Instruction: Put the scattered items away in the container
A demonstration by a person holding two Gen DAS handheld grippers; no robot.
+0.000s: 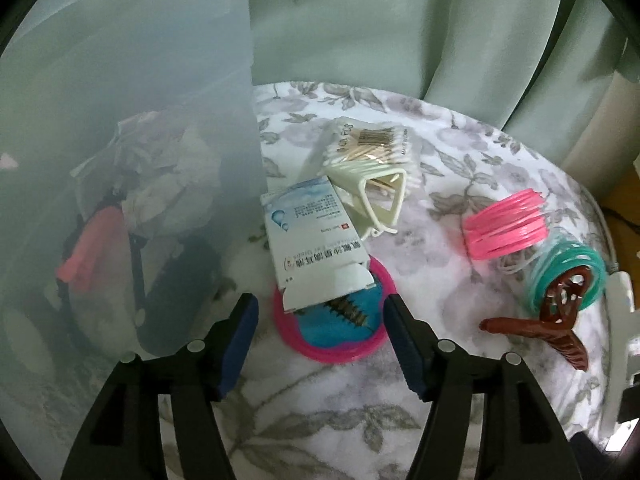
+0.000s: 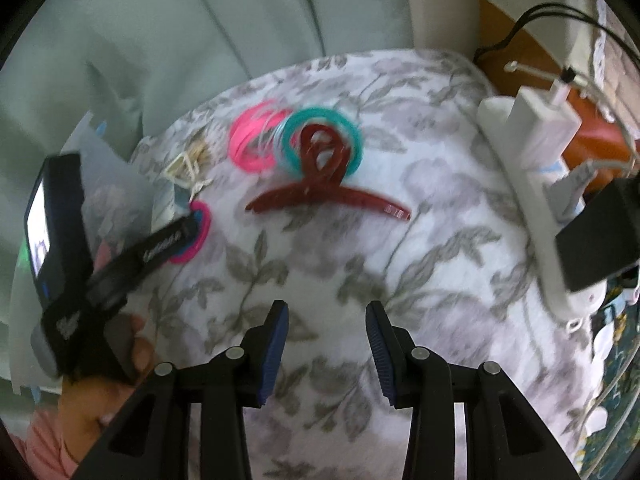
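The left gripper (image 1: 320, 344) hangs over the flower-printed cloth (image 1: 460, 400) with its jaws apart and nothing between the pads. Just ahead of the gap lies a round pink-rimmed mirror (image 1: 340, 336) with a blue face, and on it rests the torn end of a white and blue medicine box (image 1: 308, 240); the box runs away from the jaws toward the far edge of the cloth. Beyond the box, a cream claw clip (image 1: 376, 196) lies against a pack of cotton swabs (image 1: 372, 144). To the left of the gripper stands the translucent container (image 1: 128, 160), its wall close beside the left finger; blurred shapes, one pink, show through it.

Toward the right edge of the cloth sit a stack of pink hair ties (image 1: 504, 228) and a stack of teal hair ties (image 1: 568, 276), with a brown claw clip (image 1: 556, 320) lying partly on the teal stack.

The right gripper (image 2: 326, 344) also has its jaws apart, empty, over bare cloth. The brown claw clip (image 2: 328, 184) lies well ahead of its gap, touching the teal hair ties (image 2: 320, 140), the pink ones (image 2: 252, 140) just beside. At the left of this view, a hand (image 2: 120, 360) holds the other gripper (image 2: 160, 244) near the mirror (image 2: 192, 232). A white power strip (image 2: 532, 184) lies along the right edge.
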